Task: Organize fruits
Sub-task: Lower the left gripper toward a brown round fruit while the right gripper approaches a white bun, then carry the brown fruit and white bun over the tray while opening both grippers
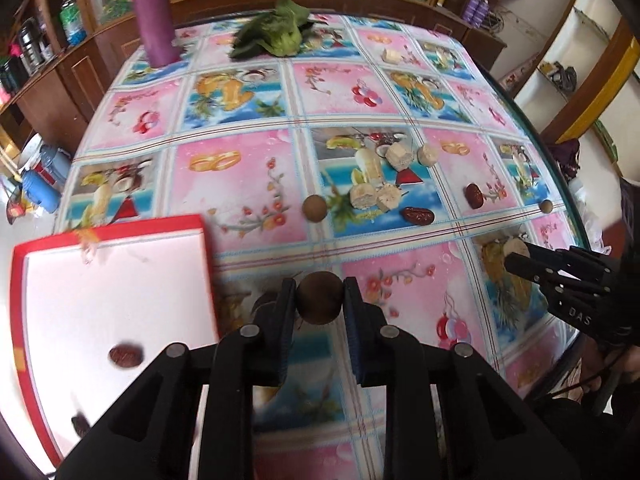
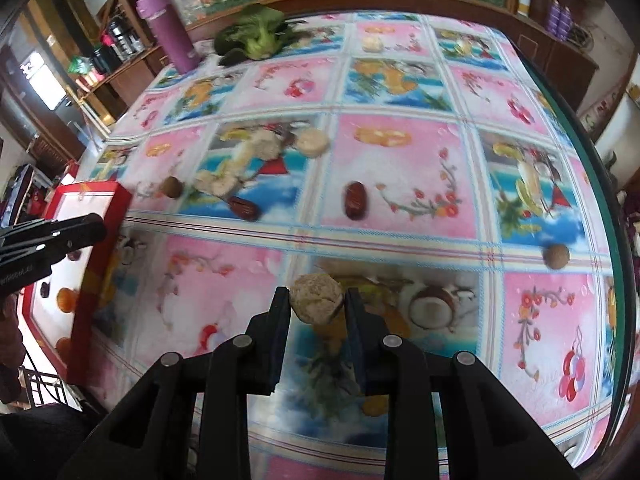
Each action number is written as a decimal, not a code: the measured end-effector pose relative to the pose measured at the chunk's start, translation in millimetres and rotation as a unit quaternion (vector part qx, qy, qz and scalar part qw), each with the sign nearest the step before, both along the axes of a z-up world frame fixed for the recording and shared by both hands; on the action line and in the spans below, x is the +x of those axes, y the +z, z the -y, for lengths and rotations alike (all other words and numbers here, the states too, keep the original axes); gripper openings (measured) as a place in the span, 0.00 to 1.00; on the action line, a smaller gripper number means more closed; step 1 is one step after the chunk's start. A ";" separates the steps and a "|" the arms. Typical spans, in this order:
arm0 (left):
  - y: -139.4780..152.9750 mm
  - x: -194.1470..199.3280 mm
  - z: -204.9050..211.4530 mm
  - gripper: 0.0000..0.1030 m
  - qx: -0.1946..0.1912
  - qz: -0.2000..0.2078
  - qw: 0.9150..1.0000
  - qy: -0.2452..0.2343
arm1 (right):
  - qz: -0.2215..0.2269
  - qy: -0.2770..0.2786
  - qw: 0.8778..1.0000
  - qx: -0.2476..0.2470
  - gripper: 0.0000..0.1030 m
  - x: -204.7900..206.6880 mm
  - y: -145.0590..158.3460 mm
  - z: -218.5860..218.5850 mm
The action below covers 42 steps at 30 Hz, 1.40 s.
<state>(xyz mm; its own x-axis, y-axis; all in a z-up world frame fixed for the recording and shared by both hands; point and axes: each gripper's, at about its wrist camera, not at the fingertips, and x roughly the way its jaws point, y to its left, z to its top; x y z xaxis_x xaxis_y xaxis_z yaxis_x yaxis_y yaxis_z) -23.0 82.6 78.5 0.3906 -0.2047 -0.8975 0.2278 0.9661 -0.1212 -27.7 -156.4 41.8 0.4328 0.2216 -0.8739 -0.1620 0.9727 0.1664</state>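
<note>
Nearest the left wrist camera, a round brown longan-like fruit (image 1: pixel 319 298) was clamped between the two black fingers of the left gripper (image 1: pixel 319 300), held above the patterned pink-and-blue tablecloth (image 1: pixel 240 168). Just to its left lay a shallow red-rimmed tray with a white floor (image 1: pixel 120 280); one dark red date (image 1: pixel 125 356) was seen inside it, and a second dark piece (image 1: pixel 80 424) sat near the tray's near edge, too blurred to be identified.

In the right wrist view, a pale, rough-surfaced beige chunk of peeled fruit (image 2: pixel 316 298) was gripped between the fingers of the right gripper (image 2: pixel 317 300), close above the cloth. A small round tan fruit (image 2: pixel 556 256) rested well to its right, near the table's green-edged glass rim (image 2: pixel 612 240).

Farther out — around the middle of the table — a wrinkled dark red date (image 2: pixel 355 201) lay alone, another reddish-brown date (image 2: pixel 244 208) lay to its left, and a cluster of pale beige fruit chunks (image 1: pixel 384 176) was scattered beside a second brown round fruit (image 1: pixel 315 208).

At the far edge a bunch of green leafy vegetable (image 1: pixel 276 34) was lying on the cloth, with a tall purple cylindrical flask (image 1: pixel 154 20) standing upright to its left. One more pale chunk (image 1: pixel 390 55) was set apart to the right of the leaves.
</note>
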 end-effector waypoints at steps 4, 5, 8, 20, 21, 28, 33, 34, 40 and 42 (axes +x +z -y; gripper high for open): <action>16.2 -28.6 -35.2 0.24 0.002 0.022 0.999 0.040 | 0.006 0.045 0.999 0.009 0.26 5.7 11.5 -34.9; 18.7 -35.3 -45.9 0.24 0.005 0.026 0.998 0.051 | 0.008 0.064 0.998 0.009 0.26 7.7 14.7 -50.4; 22.4 -55.1 -84.8 0.24 0.006 0.028 0.995 0.099 | 0.014 0.111 0.994 0.009 0.26 14.9 21.1 -91.8; 10.7 -103.8 -198.5 0.25 0.005 0.016 0.975 0.220 | 0.027 0.271 0.962 0.024 0.26 4.5 34.3 -268.0; 10.6 -104.0 -201.6 0.25 0.006 0.016 0.975 0.221 | 0.026 0.281 0.959 0.023 0.26 0.0 32.6 -277.8; 1.5 -92.7 -228.1 0.25 0.022 0.014 0.978 0.205 | 0.009 0.322 0.947 0.007 0.26 -15.3 18.4 -330.4; -10.6 -87.3 -235.2 0.25 0.017 0.003 0.983 0.185 | -0.020 0.314 0.949 -0.002 0.26 -19.3 4.8 -343.9; -11.5 -85.2 -236.2 0.25 0.019 0.003 0.983 0.181 | -0.025 0.311 0.950 -0.004 0.26 -18.8 2.1 -345.4; -21.1 -62.7 -238.0 0.25 0.044 -0.004 0.986 0.161 | -0.052 0.288 0.956 -0.010 0.26 -16.5 -8.7 -347.1; -22.7 -59.6 -235.5 0.25 0.041 -0.004 0.987 0.154 | -0.052 0.287 0.956 -0.020 0.26 -21.2 -10.5 -348.8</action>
<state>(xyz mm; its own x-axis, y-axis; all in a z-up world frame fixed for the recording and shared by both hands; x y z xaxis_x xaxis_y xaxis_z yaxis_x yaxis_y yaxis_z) -82.6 318.1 55.8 0.4157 -0.0030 -0.9095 -0.0798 0.9960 -0.0398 -48.9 192.4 31.3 0.1605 0.3631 -0.9178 -0.6563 0.7338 0.1755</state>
